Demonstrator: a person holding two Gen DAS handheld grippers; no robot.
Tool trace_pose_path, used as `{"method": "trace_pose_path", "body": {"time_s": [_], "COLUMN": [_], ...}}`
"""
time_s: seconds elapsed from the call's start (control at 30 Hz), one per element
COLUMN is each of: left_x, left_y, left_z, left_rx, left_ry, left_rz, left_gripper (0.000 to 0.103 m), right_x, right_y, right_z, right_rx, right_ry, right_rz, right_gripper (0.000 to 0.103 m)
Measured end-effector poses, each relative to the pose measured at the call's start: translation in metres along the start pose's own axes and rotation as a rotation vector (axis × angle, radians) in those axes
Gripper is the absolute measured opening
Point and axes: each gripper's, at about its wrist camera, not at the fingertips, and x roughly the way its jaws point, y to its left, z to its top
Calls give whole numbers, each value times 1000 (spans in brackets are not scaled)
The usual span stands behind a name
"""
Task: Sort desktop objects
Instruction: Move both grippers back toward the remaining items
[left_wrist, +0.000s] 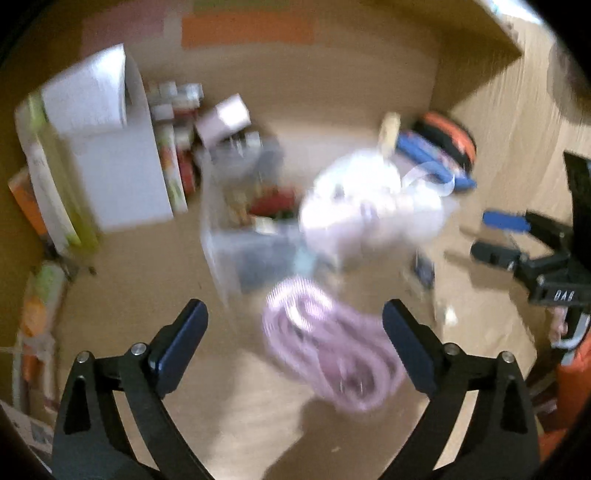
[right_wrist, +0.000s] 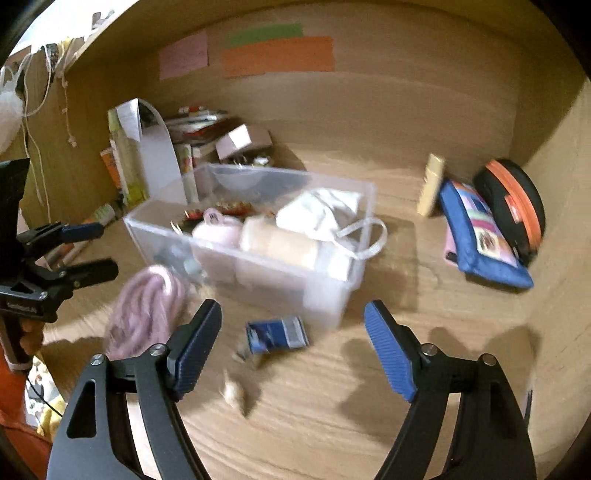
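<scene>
1. Clear plastic bin (right_wrist: 255, 236) on the wooden desk (right_wrist: 332, 406), taken here as landmark; sharp in the right wrist view, heavily blurred in the left wrist view (left_wrist: 236, 254).
2. Inside the bin: pale pink yarn ball (right_wrist: 216, 230), cream roll (right_wrist: 277, 242), white cloth bundle (right_wrist: 321, 212) with a white ribbon loop (right_wrist: 365, 236) hanging over the right end wall.
3. Left of the bin's near corner, on the desk: loose skein of pink yarn (right_wrist: 147, 306), just beside the bin wall; same skein in the left wrist view (left_wrist: 332, 350), smeared by motion.
4. In front of the bin, near its front wall: small blue packet (right_wrist: 277, 336); nearer still, a small beige lump (right_wrist: 234, 393), too blurred to identify.
5. Right of the bin, well apart: blue patchwork pouch (right_wrist: 484, 236), black-and-orange round case (right_wrist: 513, 206) behind it, a cream block (right_wrist: 430, 190) leaning upright.
6. Behind the bin to the left: white file holder (right_wrist: 159, 155) and stacked books (right_wrist: 199, 125).
7. Left gripper (left_wrist: 295, 343): jaws spread wide, nothing between the pads, skein lying below and between them; also visible left of the bin (right_wrist: 96, 247), jaws apart.
8. Right gripper (right_wrist: 293, 343): jaws wide apart, gripping nothing, hovering over the blue packet; seen at the far right (left_wrist: 498, 236), jaws apart.
</scene>
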Motion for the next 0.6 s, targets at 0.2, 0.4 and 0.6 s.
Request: {"method": "trace_pose_path", "body": {"time_s": [0.2,0.4,0.6], "left_x": [13,24,51], "left_y": [7,-7,-25], "left_z": [-20,-15,0], "left_rx": [-96,-128,-96], "left_ry": [144,206,263], "left_rz": [-41,-87,-61], "left_gripper": [96,96,98], "right_x": [0,3,7], "right_y": [-5,0,9], "right_z": [-30,-42,-48], "right_rx": [-31,-61,-79], "right_ry": [48,72,93], "right_rz": [28,93,134], "right_gripper": [77,77,77]}}
